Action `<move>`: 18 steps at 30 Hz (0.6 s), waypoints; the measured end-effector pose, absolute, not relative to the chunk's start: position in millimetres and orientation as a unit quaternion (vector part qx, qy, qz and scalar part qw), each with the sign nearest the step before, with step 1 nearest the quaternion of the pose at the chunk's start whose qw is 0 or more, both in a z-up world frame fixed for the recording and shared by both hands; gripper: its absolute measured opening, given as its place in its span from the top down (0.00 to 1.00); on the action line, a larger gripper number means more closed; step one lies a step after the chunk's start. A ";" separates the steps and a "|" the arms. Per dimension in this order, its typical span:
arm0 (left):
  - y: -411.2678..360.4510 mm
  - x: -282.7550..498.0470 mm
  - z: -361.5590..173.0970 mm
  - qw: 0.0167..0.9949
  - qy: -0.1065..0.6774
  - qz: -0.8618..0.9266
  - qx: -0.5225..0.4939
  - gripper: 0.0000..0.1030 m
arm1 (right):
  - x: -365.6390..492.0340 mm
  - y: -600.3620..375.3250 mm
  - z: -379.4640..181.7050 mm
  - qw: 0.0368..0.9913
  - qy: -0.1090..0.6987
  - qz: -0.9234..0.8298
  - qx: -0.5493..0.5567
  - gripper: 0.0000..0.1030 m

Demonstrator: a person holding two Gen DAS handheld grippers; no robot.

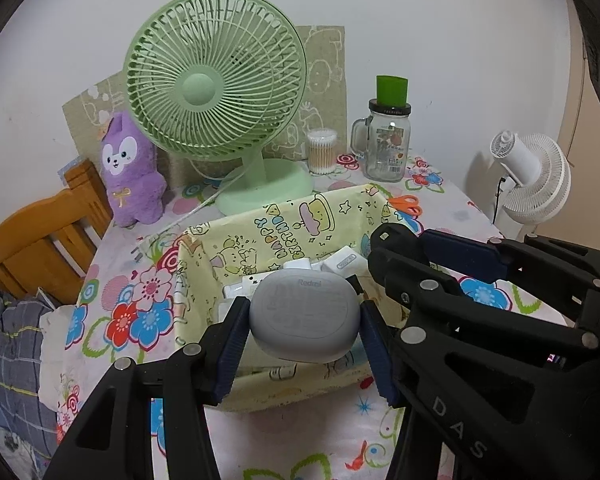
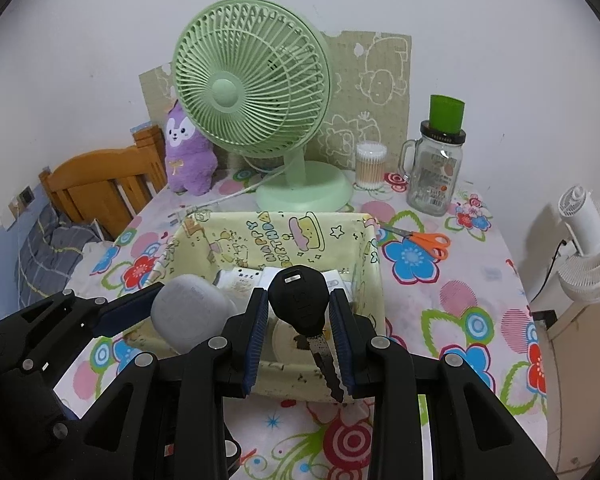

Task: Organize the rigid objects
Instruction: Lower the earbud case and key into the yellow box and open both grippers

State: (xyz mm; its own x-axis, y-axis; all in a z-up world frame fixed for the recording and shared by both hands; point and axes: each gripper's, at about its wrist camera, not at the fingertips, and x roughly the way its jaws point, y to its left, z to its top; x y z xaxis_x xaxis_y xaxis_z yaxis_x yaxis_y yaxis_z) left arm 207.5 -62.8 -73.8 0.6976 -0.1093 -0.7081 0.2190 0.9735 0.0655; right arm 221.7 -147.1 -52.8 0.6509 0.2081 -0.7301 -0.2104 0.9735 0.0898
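Observation:
My left gripper [image 1: 304, 312] is shut on a grey rounded earbud case [image 1: 304, 314], held just over the near part of a yellow cartoon-print fabric basket [image 1: 260, 236]. Right beside it, my right gripper [image 2: 300, 300] is shut on a key with a black head [image 2: 299, 300], its toothed blade pointing back toward the camera. The key hangs over the same basket [image 2: 260, 240]. In the right wrist view the left gripper [image 2: 180, 312] shows at the left with the earbud case [image 2: 188, 314]. White chargers and small boxes [image 1: 336, 264] lie inside the basket.
A green desk fan [image 2: 252, 92] stands behind the basket with a purple plush toy [image 2: 188, 152] to its left. A cotton swab tub [image 2: 371, 165], a glass jar [image 2: 436, 172] and orange scissors [image 2: 424, 240] sit at the back right. A wooden chair [image 2: 100, 188] is at the left.

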 end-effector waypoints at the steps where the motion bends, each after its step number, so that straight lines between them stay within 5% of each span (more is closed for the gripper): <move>1: -63.4 209.0 -75.2 0.918 0.380 -0.089 0.073 0.45 | 224.0 -147.5 -54.7 0.908 0.403 0.115 0.000 0.67; 18: -64.0 233.1 -101.9 0.909 0.401 -0.087 0.070 0.42 | 247.0 -153.4 -85.0 0.890 0.435 0.136 0.020 0.67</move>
